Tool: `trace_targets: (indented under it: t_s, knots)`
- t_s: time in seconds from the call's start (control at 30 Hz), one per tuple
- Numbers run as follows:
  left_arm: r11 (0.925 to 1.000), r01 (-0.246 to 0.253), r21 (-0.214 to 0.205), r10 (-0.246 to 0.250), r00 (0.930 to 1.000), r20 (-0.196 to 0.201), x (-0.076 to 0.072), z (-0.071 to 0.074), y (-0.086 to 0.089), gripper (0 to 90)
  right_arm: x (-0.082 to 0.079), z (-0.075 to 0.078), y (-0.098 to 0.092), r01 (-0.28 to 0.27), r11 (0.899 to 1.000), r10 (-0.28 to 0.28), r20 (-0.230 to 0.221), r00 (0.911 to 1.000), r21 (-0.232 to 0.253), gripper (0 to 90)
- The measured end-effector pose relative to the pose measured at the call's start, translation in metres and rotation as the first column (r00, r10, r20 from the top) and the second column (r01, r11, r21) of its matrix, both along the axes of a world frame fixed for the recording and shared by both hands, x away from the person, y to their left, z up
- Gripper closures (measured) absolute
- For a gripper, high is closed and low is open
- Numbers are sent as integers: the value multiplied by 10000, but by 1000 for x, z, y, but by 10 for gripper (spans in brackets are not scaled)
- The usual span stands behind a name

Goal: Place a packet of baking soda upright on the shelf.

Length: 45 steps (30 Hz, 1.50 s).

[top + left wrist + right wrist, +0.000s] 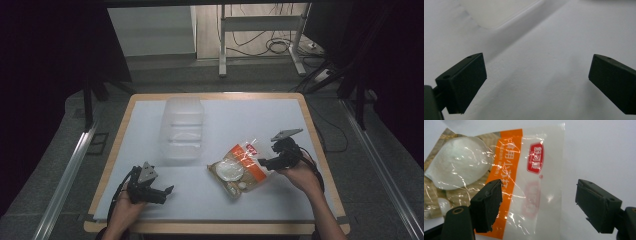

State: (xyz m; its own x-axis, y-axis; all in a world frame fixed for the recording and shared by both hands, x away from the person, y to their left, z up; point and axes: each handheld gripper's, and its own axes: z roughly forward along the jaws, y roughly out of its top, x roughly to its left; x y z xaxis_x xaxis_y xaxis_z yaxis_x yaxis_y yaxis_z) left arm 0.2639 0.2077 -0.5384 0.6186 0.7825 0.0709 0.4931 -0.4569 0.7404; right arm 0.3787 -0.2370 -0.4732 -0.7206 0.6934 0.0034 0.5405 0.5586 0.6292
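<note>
two grippers, both with jaws parted and empty: my left gripper (169,190) idles low over bare table (280,112), my right gripper (537,206) straddles the near white end of the packet (506,177) without pinching it. the packet lies flat right of centre, looks light, crinkly, slippery, so i'd grab its sealed edge, not the soft powder; beyond it stands a clear plastic tub (181,129)

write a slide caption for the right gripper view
Open right gripper poised over the clear end of an orange-and-white food packet lying on the white table.
</note>
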Motion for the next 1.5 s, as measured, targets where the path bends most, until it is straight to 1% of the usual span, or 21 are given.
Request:
trace_targets:
  t_s: [0.03, 0.07, 0.1, 0.13, 0.2, 0.3, 0.47, 0.53, 0.63, 0.73, 0.83, 0.9, 0.97, 1.03, 1.07, 1.17, 1.23, 1.3, 1.37, 1.4, 1.5]
  knots:
    - [10000, 43, 70, -43, 10000, -18, 0, 0, 0, 16, 0, 0, 0, 0, 10000, 0, 0, 10000, 0, 219]
    - [9999, 58, 92, -58, 10000, -5, 0, 0, -1, 16, 2, -5, -5, -46, 9997, 50, -171, 9998, 251, 224]
    - [9999, 58, 92, -58, 10000, -5, 0, 0, -1, 16, 3, -7, -6, -76, 9993, 85, -233, 9997, 374, 227]
    - [9999, 70, 110, -70, 10000, -7, 0, 0, -1, 16, 3, -7, -6, -76, 9993, 85, -233, 9997, 374, 227]
    - [9999, 92, 115, -92, 10000, -15, 0, 0, -1, 16, 6, -12, -10, -108, 9973, 147, -539, 9984, 732, 235]
    - [9998, 102, 141, -101, 9999, -46, 0, 0, -1, 16, 9, -17, -12, -190, 9940, 289, -903, 9955, 1082, 264]
    - [9996, 174, 214, -173, 9998, -73, 0, -1, -2, 16, 13, -23, -11, -372, 9911, 540, -1305, 9900, 1276, 318]
    - [9995, 198, 232, -197, 9998, -69, 0, -1, -2, 16, 14, -24, -10, -389, 9909, 567, -1379, 9888, 1290, 325]
    - [9995, 203, 229, -201, 9998, -75, 0, -1, -3, 17, 16, -25, -11, -285, 9882, 524, -1572, 9862, 1507, 344]
    - [9993, 247, 298, -244, 9997, -97, 0, -1, -3, 17, 18, -27, -13, -136, 9878, 413, -1763, 9835, 1553, 368]
    - [9992, 254, 321, -251, 9996, -94, 0, -1, -3, 16, 20, -29, -14, -48, 9888, 329, -1868, 9818, 1490, 386]
    - [9992, 250, 308, -247, 9996, -97, 0, -1, -3, 17, 20, -29, -14, -141, 9870, 460, -1968, 9794, 1603, 400]
    - [9992, 254, 318, -251, 9996, -99, 0, -1, -3, 17, 19, -27, -13, -228, 9863, 542, -1909, 9801, 1633, 407]
    - [9991, 254, 329, -251, 9996, -98, 0, -1, -3, 17, 17, -23, -12, -430, 9798, 800, -1859, 9793, 1952, 429]
    - [9991, 256, 323, -253, 9996, -104, 0, -1, -3, 17, 16, -19, -10, -671, 9728, 1078, -1771, 9783, 2218, 437]
    - [9991, 272, 340, -268, 9996, -105, 0, -1, -3, 17, 14, -16, -6, -742, 9737, 1124, -1709, 9789, 2154, 437]
    - [9990, 279, 347, -275, 9996, -98, 0, -1, -3, 17, 14, -18, -3, -793, 9777, 1134, -1714, 9787, 1943, 445]
    - [9990, 285, 353, -282, 9996, -97, 0, -1, -4, 17, 14, -21, -1, -772, 9819, 1092, -1843, 9768, 1727, 466]
    - [9990, 283, 359, -280, 9996, -99, 0, -1, -4, 17, 16, -25, -1, -783, 9780, 1184, -2060, 9713, 1933, 483]
    - [9990, 283, 356, -279, 9996, -101, 1, -2, -4, 17, 16, -25, -1, -783, 9780, 1184, -2060, 9713, 1933, 483]
    - [9989, 296, 367, -293, 9995, -104, 1, -2, -4, 18, 16, -25, 3, -930, 9711, 1403, -2102, 9675, 2198, 501]
